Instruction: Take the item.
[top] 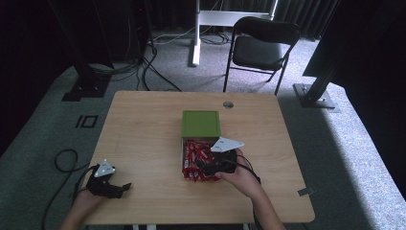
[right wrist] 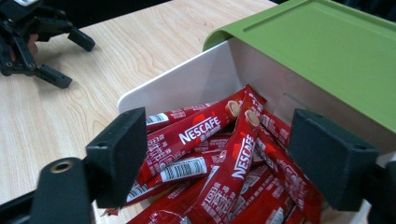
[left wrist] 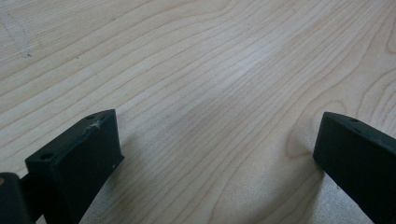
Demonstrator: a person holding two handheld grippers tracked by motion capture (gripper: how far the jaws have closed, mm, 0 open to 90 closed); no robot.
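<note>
Centre of frame: white drawer (top: 182, 154) of red coffee sticks (top: 195, 158), right gripper (right wrist: 219, 154) over them, fingers spread.
Lower left: left gripper (top: 123, 187) on worktop (top: 143, 129), fingers spread, nothing between.

far end of white drawer (right wrist: 187, 86) hidden under green casing (right wrist: 322, 51)

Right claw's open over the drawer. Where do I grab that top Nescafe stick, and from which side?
Take the top stick across its narrow width near mid-length, coming down from above. It lies long and flat on the pile in the drawer, running away from the right claw, so the open jaws likely already straddle it. The green lid overhangs its far end, so stay near the label.
</note>
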